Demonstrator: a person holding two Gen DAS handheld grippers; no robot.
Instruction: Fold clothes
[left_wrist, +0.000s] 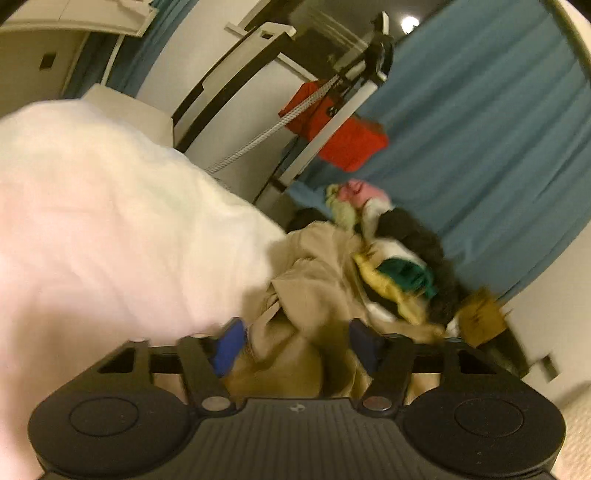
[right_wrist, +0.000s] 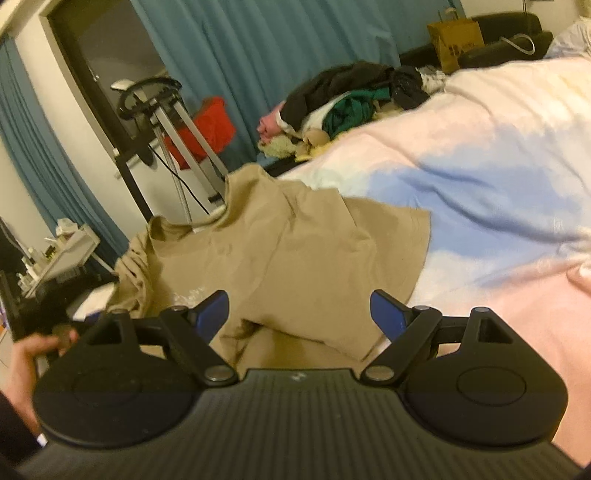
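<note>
Pale duvet (right_wrist: 480, 155), one tan shirt (right_wrist: 280, 251), two open grippers (left_wrist: 295, 343) (right_wrist: 299, 317)

Teal curtains (right_wrist: 258, 55) hang along the far wall. A bed with a white and pale pink duvet (right_wrist: 498, 155) fills the right. Garment steamer stand (right_wrist: 173, 122) by the white wall, red bag (right_wrist: 210, 125) behind it. Brown paper bag (right_wrist: 456, 35) far back. Ceiling light (left_wrist: 410, 23) on.
</note>
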